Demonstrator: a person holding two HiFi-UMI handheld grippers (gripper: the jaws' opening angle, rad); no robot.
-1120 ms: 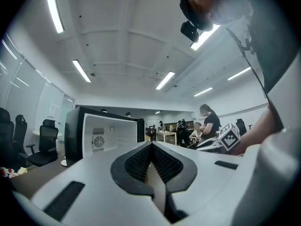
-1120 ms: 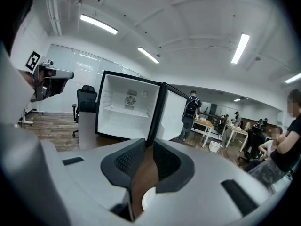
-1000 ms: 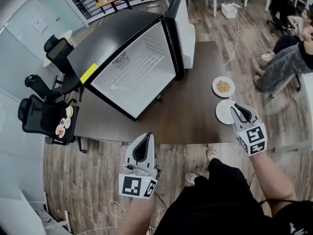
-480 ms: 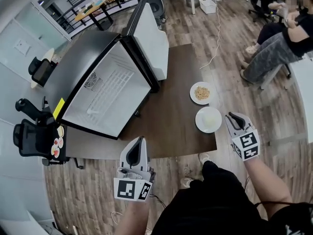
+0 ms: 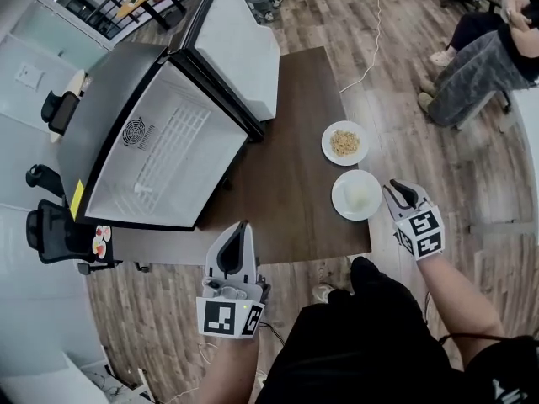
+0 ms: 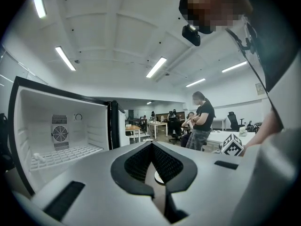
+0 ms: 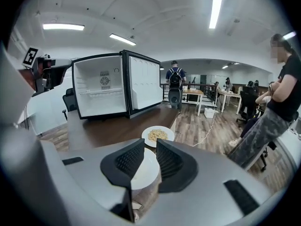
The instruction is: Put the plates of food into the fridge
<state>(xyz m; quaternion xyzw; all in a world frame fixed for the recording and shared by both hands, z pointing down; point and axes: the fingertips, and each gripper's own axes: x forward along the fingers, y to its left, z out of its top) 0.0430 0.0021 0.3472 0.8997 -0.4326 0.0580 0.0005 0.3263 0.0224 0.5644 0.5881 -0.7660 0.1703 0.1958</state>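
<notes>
Two white plates sit on the dark table [image 5: 286,183]: a far one with noodles [image 5: 344,142] [image 7: 158,135] and a near one with pale food [image 5: 357,194] [image 7: 145,169]. My right gripper [image 5: 390,188] [image 7: 150,143] hangs just right of the near plate, open, and the plate shows through the gap beyond its jaws. The left gripper [image 5: 243,225] [image 6: 151,145] points over the table's near edge with its tips together and nothing in them. To the left stands the open fridge [image 5: 160,154] [image 6: 56,131] [image 7: 110,86], its white inside bare.
The fridge door [image 5: 236,40] swings out over the table's far end. Black office chairs [image 5: 55,225] stand left of the table. People sit at the upper right [image 5: 480,74], and one stands close by in the right gripper view [image 7: 282,93]. A cable runs along the wood floor [image 5: 370,49].
Both grippers have come closer to the table. The right one has sunk to beside the near plate, and the left one's tips now reach over the table's near edge.
</notes>
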